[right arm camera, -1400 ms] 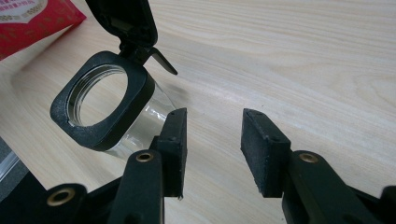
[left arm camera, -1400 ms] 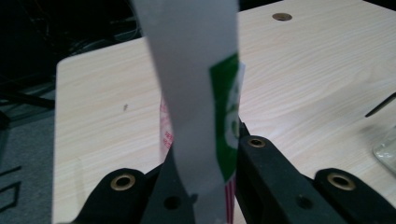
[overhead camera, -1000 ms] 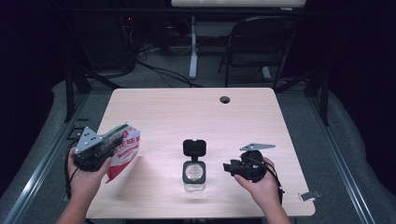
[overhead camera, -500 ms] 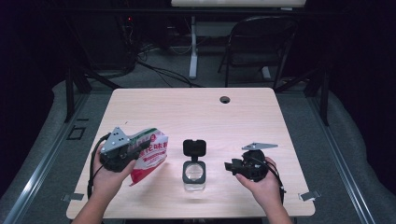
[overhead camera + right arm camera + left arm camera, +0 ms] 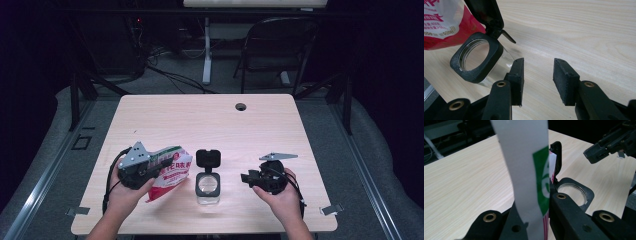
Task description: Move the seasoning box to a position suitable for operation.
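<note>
A black chair (image 5: 280,45) stands behind the table (image 5: 210,120); cables (image 5: 170,75) cross the floor.

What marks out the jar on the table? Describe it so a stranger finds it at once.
On the wooden table, look at the near edge, midway between the two hands. The jar stands there: clear glass, square black collar, black lid flipped up. The neighbouring pouch is red and white.
</note>
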`<state>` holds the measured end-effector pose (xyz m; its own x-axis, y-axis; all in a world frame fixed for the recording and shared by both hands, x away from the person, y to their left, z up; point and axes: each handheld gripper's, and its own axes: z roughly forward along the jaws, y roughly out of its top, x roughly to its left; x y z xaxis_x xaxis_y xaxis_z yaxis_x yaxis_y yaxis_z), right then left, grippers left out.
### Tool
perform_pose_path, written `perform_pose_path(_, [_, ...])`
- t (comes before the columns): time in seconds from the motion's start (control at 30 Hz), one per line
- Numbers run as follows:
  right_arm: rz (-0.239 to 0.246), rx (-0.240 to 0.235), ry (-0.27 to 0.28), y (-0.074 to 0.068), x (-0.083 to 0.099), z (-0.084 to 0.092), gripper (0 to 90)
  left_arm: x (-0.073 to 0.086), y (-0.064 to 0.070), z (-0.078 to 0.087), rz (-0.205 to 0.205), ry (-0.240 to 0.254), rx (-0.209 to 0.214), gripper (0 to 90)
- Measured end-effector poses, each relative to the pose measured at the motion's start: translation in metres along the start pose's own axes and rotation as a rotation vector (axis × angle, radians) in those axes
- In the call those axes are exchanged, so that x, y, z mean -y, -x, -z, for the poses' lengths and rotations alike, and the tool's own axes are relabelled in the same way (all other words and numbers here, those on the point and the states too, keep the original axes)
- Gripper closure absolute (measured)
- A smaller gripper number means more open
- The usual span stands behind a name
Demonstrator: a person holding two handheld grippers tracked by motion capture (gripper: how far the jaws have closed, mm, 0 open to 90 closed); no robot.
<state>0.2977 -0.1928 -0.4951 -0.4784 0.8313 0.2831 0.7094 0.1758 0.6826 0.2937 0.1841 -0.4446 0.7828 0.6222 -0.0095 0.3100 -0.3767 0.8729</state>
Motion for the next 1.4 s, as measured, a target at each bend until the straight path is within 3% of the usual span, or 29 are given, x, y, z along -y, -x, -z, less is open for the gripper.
perform_pose_path(0.1, [-0.002,-0.001,-0.004,0.0,0.0,0.0,61.1,0.014,-0.004,-0.003,0.002,-0.023,0.047,90.0])
perform_pose_path(0.33, [0.0,-0.002,-0.002,-0.001,0.0,0.0,61.0,0.041,-0.013,0.011,0.025,0.007,0.134,90.0])
perform_pose_path(0.4, [0.003,-0.001,-0.001,-0.002,0.0,0.0,61.0,0.05,-0.015,0.013,0.031,0.006,0.13,89.7])
perform_pose_path(0.47, [0.005,-0.001,-0.001,-0.003,0.0,-0.001,61.0,0.056,-0.018,0.017,0.057,0.034,0.141,89.0])
perform_pose_path(0.67, [0.018,-0.005,-0.002,-0.006,-0.001,-0.003,61.0,0.065,-0.021,0.024,0.104,0.074,0.128,84.5])
perform_pose_path(1.13, [0.034,-0.009,0.002,-0.008,-0.003,-0.002,60.9,0.077,-0.015,0.025,0.108,0.058,0.119,82.0])
perform_pose_path(1.4, [0.046,-0.017,0.001,-0.014,-0.005,-0.001,60.8,0.081,-0.015,0.025,0.126,0.061,0.101,89.3])
